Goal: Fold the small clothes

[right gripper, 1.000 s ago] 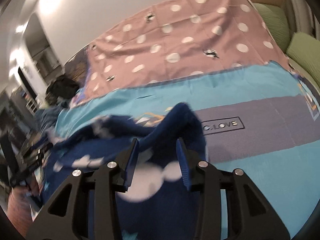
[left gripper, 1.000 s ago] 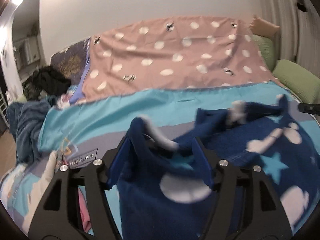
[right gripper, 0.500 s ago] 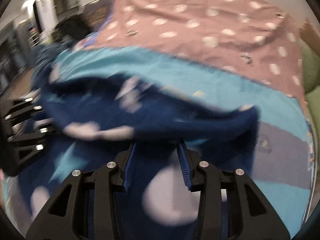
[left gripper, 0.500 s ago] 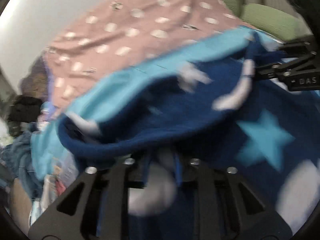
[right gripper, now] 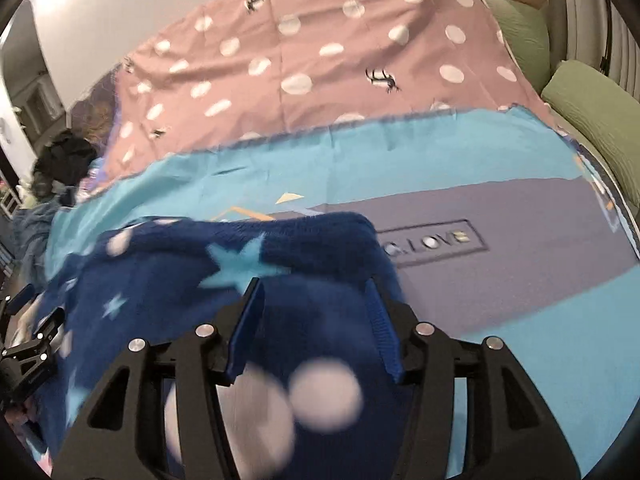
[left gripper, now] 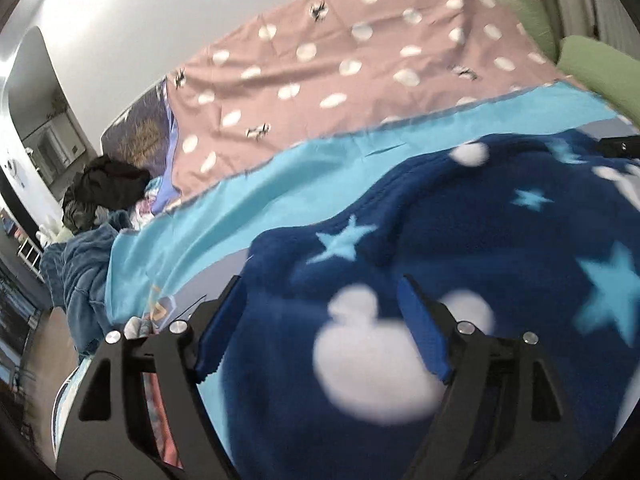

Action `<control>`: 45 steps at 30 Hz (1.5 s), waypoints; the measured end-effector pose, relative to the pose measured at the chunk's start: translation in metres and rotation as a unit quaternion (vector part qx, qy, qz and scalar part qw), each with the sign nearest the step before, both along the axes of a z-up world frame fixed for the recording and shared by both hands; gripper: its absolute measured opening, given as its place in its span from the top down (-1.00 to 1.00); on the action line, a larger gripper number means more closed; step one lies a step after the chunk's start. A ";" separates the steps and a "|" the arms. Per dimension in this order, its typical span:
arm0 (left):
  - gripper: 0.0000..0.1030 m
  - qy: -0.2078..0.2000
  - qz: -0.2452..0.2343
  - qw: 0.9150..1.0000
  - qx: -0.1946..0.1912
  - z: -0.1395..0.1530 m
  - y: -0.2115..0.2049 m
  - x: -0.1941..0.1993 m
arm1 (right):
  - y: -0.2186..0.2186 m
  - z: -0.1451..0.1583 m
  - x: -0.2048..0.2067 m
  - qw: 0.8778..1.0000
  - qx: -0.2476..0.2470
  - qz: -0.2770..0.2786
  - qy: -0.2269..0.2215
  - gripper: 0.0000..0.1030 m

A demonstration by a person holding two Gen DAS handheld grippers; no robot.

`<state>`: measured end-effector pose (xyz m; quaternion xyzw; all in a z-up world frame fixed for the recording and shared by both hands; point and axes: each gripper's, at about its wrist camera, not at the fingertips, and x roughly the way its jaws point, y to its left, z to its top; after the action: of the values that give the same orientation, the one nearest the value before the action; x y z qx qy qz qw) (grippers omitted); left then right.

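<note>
Both your left fingers (left gripper: 320, 320) and right fingers (right gripper: 316, 328) are spread apart, so the fleece (left gripper: 460, 248) lies flat on the bed (right gripper: 520, 288), ready to fold.

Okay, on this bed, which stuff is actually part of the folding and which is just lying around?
Part of the job:
- navy fleece garment with stars
- left gripper
- right gripper

Lying about:
- pink polka-dot sheet
- turquoise bedcover
- green pillows
- black clothes heap
- blue denim garment

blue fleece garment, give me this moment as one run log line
step: fold laid | blue fleece garment: spread on bed sheet | left gripper: open over garment | right gripper: open over garment
</note>
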<state>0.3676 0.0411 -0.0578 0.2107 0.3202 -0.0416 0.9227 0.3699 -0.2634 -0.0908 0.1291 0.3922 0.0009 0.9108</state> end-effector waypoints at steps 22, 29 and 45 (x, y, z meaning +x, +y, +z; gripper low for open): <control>-0.67 0.123 0.020 0.949 -0.289 -0.031 0.095 -0.199 | -0.031 -0.042 -0.224 0.966 0.247 0.034 0.065 -0.41; -0.67 0.140 0.118 0.899 -0.397 -0.061 0.121 -0.152 | -0.040 -0.052 -0.192 0.950 0.309 -0.016 0.049 -0.49; 0.50 0.082 0.061 0.887 -0.449 -0.003 0.126 -0.177 | -0.036 -0.007 -0.197 0.965 0.262 -0.007 -0.031 0.74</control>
<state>0.1905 0.1672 -0.0606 -0.2507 0.3544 -0.1417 0.8897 0.1731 -0.2993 -0.0981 0.3653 0.3488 0.1014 0.8571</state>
